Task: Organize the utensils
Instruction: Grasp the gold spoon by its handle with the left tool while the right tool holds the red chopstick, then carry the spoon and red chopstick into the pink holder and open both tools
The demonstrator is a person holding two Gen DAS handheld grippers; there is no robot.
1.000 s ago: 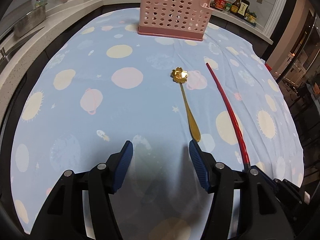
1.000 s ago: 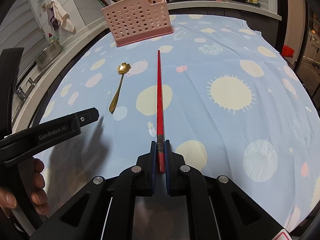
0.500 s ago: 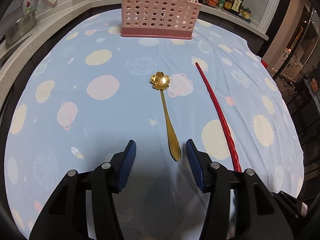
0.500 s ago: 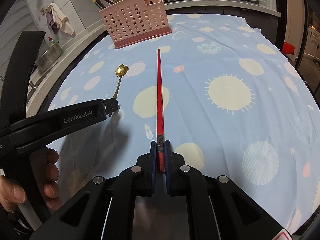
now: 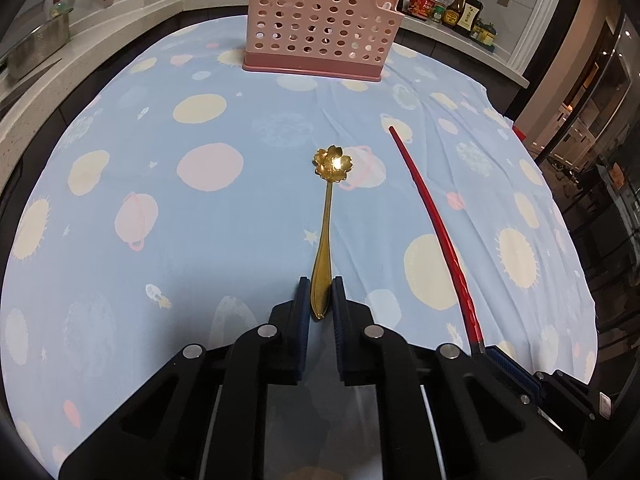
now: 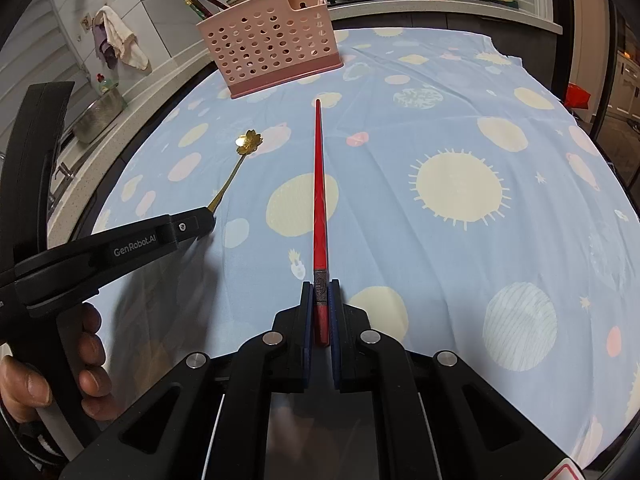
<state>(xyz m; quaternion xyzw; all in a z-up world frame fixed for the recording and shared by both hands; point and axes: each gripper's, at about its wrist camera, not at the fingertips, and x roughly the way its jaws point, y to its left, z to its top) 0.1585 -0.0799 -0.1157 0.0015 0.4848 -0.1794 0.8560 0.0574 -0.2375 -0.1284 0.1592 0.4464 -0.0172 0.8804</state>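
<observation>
A gold spoon (image 5: pixel 327 216) with a flower-shaped bowl lies on the blue patterned cloth. My left gripper (image 5: pixel 320 292) is shut on the end of its handle; the right wrist view shows the same spoon (image 6: pixel 240 162) and the left gripper (image 6: pixel 200 222) at its handle. My right gripper (image 6: pixel 320 296) is shut on the end of a long red chopstick (image 6: pixel 319 184), which points toward the pink perforated utensil basket (image 6: pixel 272 46). The chopstick (image 5: pixel 434 216) also shows in the left wrist view, right of the spoon. The basket (image 5: pixel 320 24) stands at the far side of the cloth.
The cloth (image 5: pixel 160 208) covers a round table. A counter behind holds sauce bottles (image 5: pixel 452 8) and a metal pot (image 5: pixel 36 46) at left. Utensils stick up from the basket (image 6: pixel 200 0). The table edge drops off at right (image 6: pixel 576 92).
My left gripper moved forward onto the spoon's handle and closed on it. My right gripper stayed shut on the chopstick.
</observation>
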